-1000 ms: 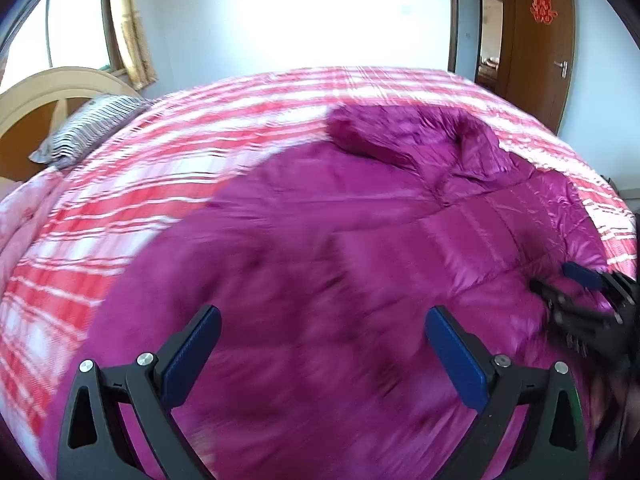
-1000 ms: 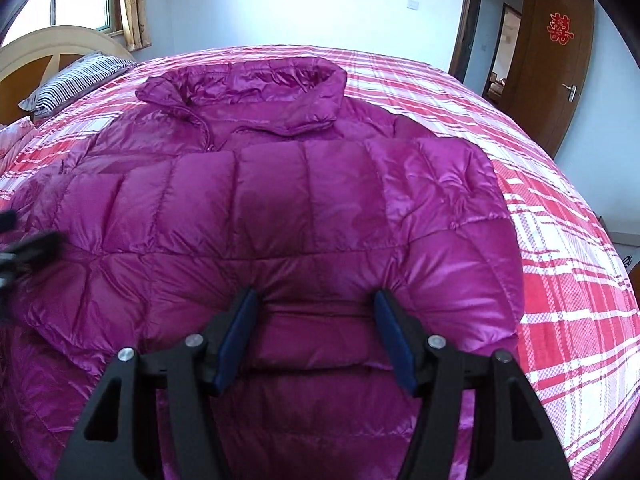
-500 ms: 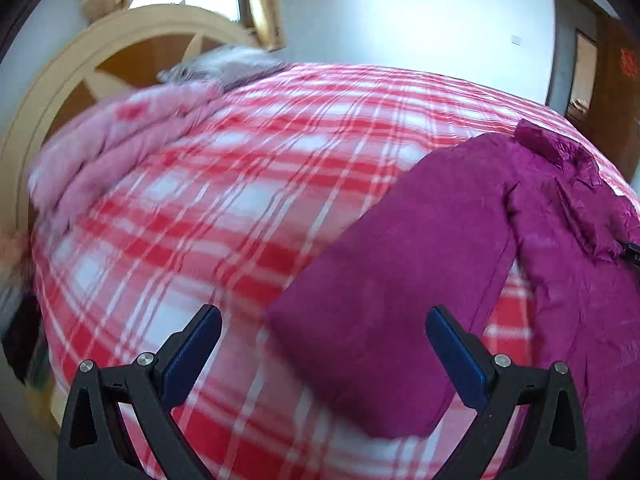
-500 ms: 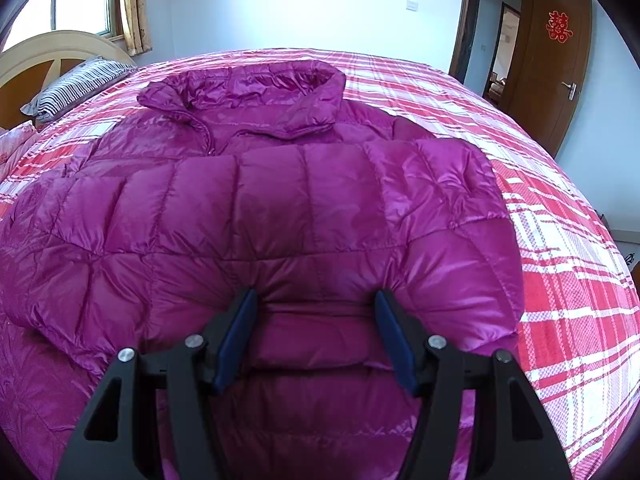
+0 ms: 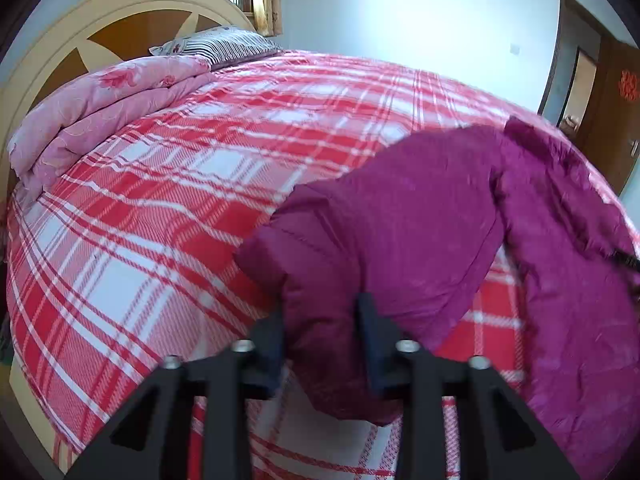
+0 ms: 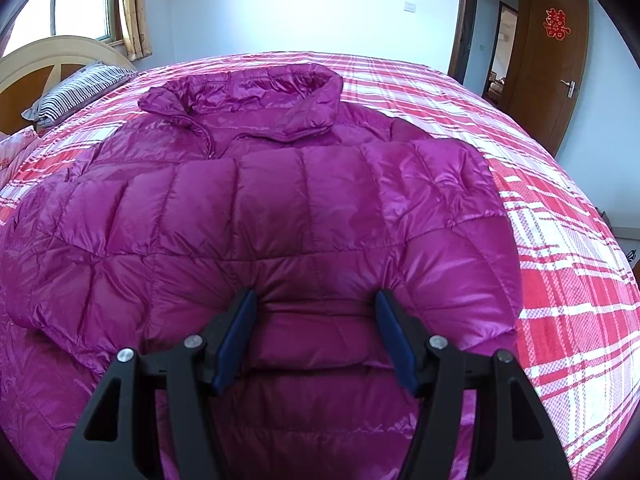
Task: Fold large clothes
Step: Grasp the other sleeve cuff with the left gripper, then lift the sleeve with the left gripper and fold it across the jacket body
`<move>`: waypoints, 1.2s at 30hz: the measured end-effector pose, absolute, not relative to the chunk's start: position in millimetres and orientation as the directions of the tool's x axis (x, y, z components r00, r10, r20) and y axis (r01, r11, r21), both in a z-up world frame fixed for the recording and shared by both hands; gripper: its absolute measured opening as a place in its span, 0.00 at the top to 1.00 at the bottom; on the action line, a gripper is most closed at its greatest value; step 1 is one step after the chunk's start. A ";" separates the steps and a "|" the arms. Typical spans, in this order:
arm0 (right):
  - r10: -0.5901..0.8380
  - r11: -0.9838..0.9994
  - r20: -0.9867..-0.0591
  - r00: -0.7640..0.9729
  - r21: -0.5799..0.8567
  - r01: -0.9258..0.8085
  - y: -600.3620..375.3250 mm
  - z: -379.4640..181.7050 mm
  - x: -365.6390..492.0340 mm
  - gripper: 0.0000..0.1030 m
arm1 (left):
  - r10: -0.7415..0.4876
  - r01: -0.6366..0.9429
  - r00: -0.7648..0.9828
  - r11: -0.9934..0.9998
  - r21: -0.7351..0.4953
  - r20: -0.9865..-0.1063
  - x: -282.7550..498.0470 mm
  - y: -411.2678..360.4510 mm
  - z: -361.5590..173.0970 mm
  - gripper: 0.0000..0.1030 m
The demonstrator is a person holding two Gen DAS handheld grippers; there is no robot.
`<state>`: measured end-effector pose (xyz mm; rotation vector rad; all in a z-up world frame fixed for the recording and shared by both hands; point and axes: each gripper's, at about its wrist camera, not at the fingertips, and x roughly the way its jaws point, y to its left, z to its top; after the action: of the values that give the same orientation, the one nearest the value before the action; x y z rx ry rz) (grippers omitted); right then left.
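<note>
Since 0.5 s ago left gripper [image 5: 322, 334] goes from spread wide to clenched on jacket sleeve [image 5: 384, 216] cuff | right gripper [image 6: 314, 338] unchanged, pinching jacket [image 6: 256, 216] hem fold, likely anchoring it | jacket flat on bed [image 5: 160, 208], sleeve outstretched for folding inward.

Left gripper [image 5: 322, 332] fingers pinched close, right gripper [image 6: 316, 338] fingers seemingly clamped, wider apart.

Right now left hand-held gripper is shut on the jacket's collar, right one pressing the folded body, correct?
Not the collar. The left wrist view shows the left hand-held gripper shut on the sleeve near its cuff; the collar lies free. The right hand-held gripper is on the jacket body.
</note>
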<state>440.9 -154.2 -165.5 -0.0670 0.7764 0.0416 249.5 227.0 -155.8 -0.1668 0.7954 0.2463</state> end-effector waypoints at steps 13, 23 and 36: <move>0.023 0.997 -0.697 0.717 -0.032 -0.063 -155.9 -164.9 440.6 0.35 | 0.232 -0.282 0.798 0.959 -0.005 -0.556 270.5 251.0 -59.8 0.82; 0.034 0.998 -0.695 0.719 -0.019 -0.065 -157.5 -164.3 439.3 0.35 | 0.166 -0.133 0.879 0.986 0.102 -0.448 292.5 175.8 -3.6 0.82; 0.061 0.997 -0.691 0.720 0.011 -0.074 -160.2 -164.2 438.8 0.32 | -0.031 0.138 0.901 0.966 0.217 -0.434 320.8 37.8 14.7 0.82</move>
<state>438.8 -160.2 -164.2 -0.0175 0.7627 0.0746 320.8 37.8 14.7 0.2471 0.4421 -0.0887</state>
